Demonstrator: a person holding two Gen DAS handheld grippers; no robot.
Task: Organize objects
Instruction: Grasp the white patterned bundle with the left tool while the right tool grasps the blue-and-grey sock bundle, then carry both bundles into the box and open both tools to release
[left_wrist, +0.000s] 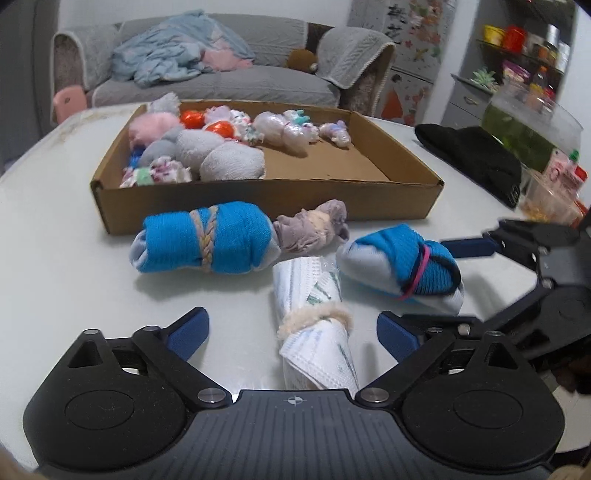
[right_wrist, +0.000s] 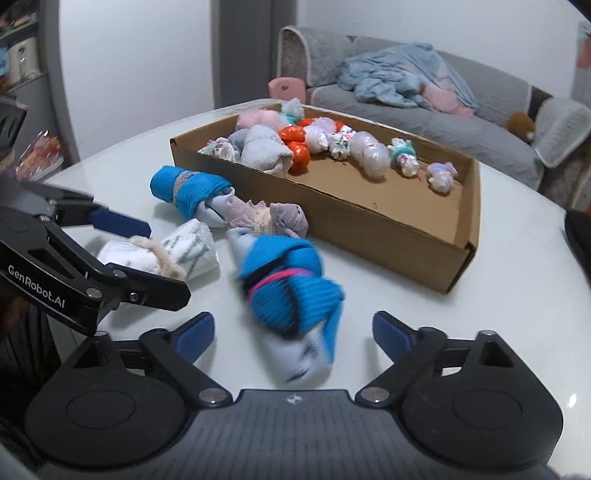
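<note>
4 rolled sock bundles lie on the worktop (left_wrist: 55, 258) in front of the cardboard box (left_wrist: 258, 195), which already holds many sorted rolls along its far side. Left tongs (left_wrist: 291, 328) are spread apart around the white bundle (left_wrist: 314, 328); right tongs (right_wrist: 293, 332) gape around the blue bundle with a pink band (right_wrist: 291, 295), likely so each can be gripped and boxed.
</note>
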